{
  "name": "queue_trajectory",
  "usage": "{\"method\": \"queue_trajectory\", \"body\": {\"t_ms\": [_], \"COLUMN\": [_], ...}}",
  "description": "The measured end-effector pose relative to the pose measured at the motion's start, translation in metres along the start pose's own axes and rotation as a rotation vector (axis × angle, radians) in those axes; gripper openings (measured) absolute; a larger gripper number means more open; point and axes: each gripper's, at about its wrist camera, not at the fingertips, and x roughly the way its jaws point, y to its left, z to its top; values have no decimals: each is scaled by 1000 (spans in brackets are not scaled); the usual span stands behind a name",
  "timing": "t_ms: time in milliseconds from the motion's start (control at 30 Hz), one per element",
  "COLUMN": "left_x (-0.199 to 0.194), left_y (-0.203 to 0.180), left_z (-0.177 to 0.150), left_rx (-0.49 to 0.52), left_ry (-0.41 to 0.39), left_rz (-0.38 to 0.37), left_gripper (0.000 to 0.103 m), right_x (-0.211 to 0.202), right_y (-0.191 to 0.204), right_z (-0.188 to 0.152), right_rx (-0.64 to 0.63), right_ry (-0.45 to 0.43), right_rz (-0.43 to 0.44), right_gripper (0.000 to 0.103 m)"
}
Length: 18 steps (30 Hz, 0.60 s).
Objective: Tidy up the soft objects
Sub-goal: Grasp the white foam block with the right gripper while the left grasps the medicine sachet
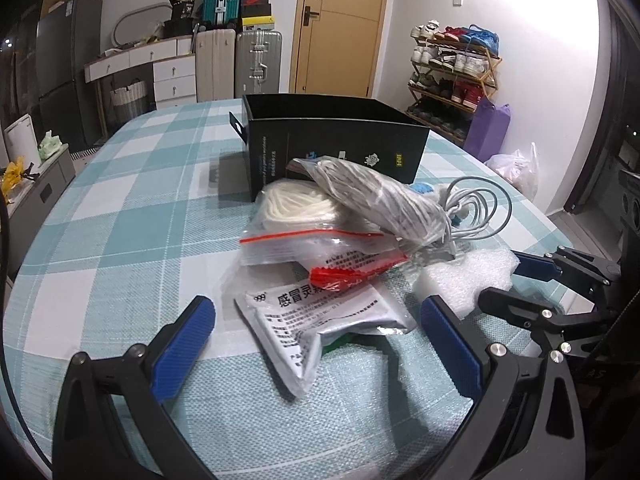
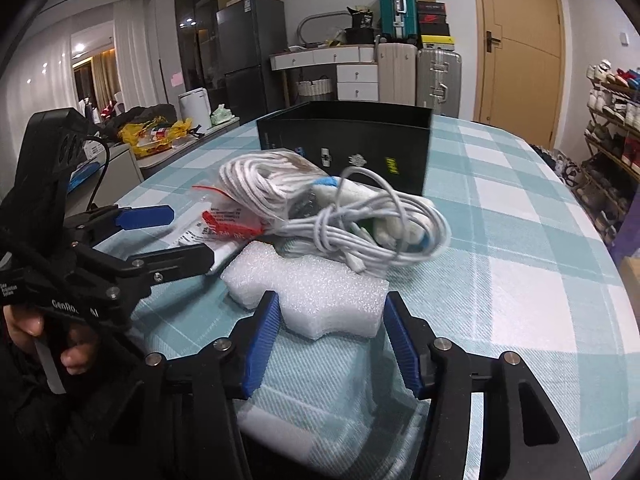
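A pile of soft things lies on the checked tablecloth in front of an open black box (image 1: 336, 140) (image 2: 352, 140). It holds a silver medicine sachet (image 1: 320, 328), a zip bag of white cord (image 1: 296, 216), a bag of grey rope (image 1: 380, 196), a white cable coil (image 2: 372, 228) and a white foam piece (image 2: 316, 296) (image 1: 460, 276). My left gripper (image 1: 320, 340) is open around the sachet, just above it. My right gripper (image 2: 332, 332) is open, its pads on either side of the foam's near edge.
The table edge curves away on the right (image 2: 600, 264). Beyond it stand a shoe rack (image 1: 452, 76), suitcases (image 1: 240, 60), a desk with drawers (image 1: 160, 68) and a door (image 1: 340, 24). The left gripper's body (image 2: 120, 264) sits close beside the foam.
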Motion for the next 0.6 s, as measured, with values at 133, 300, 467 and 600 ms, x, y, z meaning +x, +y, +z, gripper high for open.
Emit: {"method": "queue_trajectory", "body": {"t_ms": [133, 300, 467, 600], "left_x": [8, 13, 16, 14], "left_y": [-2, -10, -17, -21], "left_z": [1, 1, 2, 0], "left_rx": [-18, 0, 19, 59], "left_ry": [36, 66, 76, 74], "left_rz": [-7, 21, 46, 91], "left_gripper": [103, 103, 101, 84], "right_x": [-4, -7, -7, -8], "right_y": [-6, -10, -13, -13], "right_z": [-1, -2, -2, -1], "right_rx": [11, 18, 24, 21], "right_ry": [-4, -10, -11, -17], "right_rz": [-27, -46, -48, -49], "right_gripper": [54, 54, 54, 54]}}
